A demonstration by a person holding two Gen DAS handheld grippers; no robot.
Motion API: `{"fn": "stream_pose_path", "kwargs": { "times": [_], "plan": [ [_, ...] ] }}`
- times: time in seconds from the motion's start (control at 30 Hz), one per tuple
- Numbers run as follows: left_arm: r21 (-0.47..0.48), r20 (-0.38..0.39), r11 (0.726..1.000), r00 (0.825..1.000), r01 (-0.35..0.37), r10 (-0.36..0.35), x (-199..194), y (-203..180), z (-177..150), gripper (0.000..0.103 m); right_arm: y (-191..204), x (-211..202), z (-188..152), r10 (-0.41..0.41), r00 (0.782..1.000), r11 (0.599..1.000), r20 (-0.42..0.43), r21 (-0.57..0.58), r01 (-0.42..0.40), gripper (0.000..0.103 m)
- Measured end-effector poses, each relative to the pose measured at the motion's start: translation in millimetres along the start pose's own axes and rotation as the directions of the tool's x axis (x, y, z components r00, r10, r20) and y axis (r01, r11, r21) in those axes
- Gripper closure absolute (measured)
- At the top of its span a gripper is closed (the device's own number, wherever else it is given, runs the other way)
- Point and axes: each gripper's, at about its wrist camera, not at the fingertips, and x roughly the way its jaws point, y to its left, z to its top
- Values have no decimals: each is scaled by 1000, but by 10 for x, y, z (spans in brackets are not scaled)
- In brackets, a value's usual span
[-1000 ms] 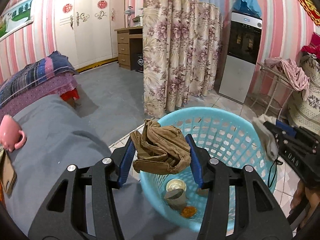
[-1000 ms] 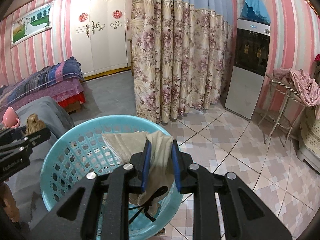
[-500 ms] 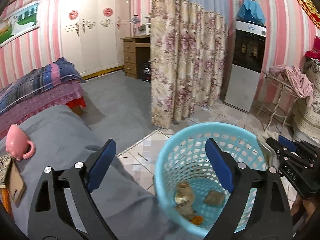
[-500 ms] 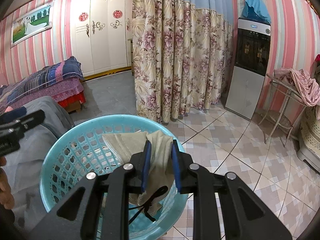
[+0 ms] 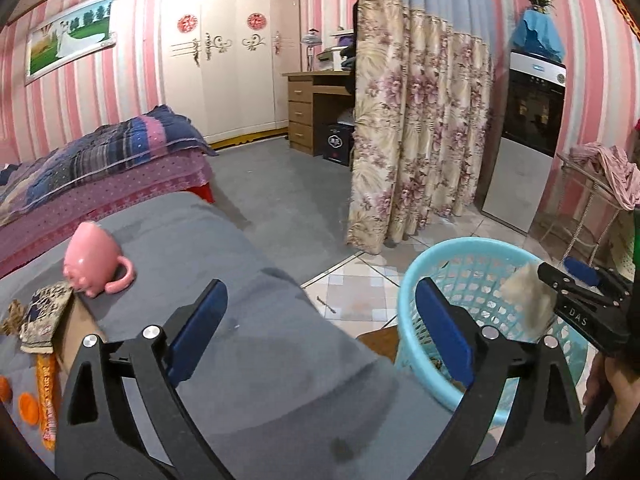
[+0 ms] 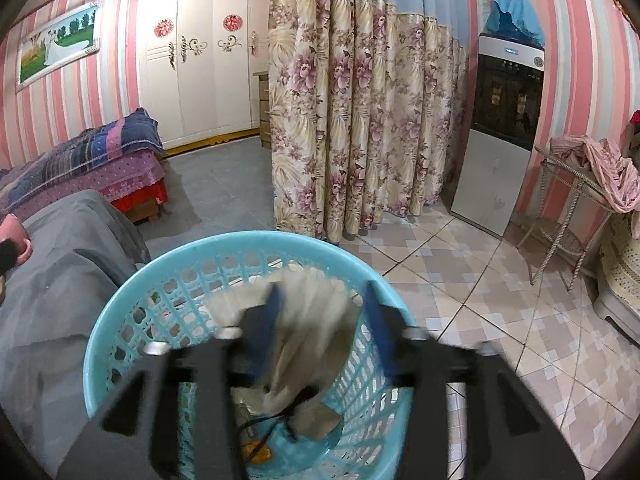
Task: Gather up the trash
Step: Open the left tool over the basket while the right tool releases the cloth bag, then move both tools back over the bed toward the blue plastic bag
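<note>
Landmark = basket (image 6: 120, 312), light blue plastic, lattice wall, on the tiled floor hard against the grey-covered bed (image 5: 240, 340).

Right gripper (image 6: 320, 316): directly over the basket mouth, pointing down into it. Jaws have just been opening, now roughly half spread. Beige cloth (image 6: 316, 336) with a dark cord is between the blue pads, motion-blurred and hanging down into the basket; pads no longer press it. From the left wrist view the same cloth (image 5: 528, 300) shows at the right gripper's tip (image 5: 560, 280), above the basket's far rim.

Left gripper (image 5: 320, 328): jaws have just been opening, now wide, nothing between them. It sits left of the basket, over the bed's grey cover; its right pad overlaps the basket's near rim (image 5: 412, 280) in view.

Inside the basket, at the bottom: a grey flat scrap (image 6: 316, 420) and an orange bit (image 6: 256, 454), both below the cloth. Anything else in there is too blurred to tell.

On the bed, well left of the basket: pink mug (image 5: 94, 260) lying on its side, patterned cloth (image 5: 44, 316) just beside it, orange pieces (image 5: 28, 408) at the frame edge.

Beyond the basket: floral curtain (image 6: 340, 120); water dispenser (image 6: 500, 132) to the curtain's right.
</note>
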Motion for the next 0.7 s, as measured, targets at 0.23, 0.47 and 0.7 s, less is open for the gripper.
{"fn": "stream_pose_path", "kwargs": {
  "times": [0.23, 0.47, 0.7],
  "plan": [
    [-33, 14, 999, 999, -33, 34, -183, 265, 3, 9, 49, -123, 8, -3, 1000, 1000, 25, 20, 3, 15],
    [-65, 32, 995, 996, -80, 82, -481, 588, -19, 7, 265, -252, 24, 14, 1000, 1000, 24, -1, -14, 10],
    [-105, 44, 982, 986, -156, 161, -841, 1058, -54, 6, 603, -417, 79, 64, 997, 998, 47, -19, -63, 5]
  ]
}}
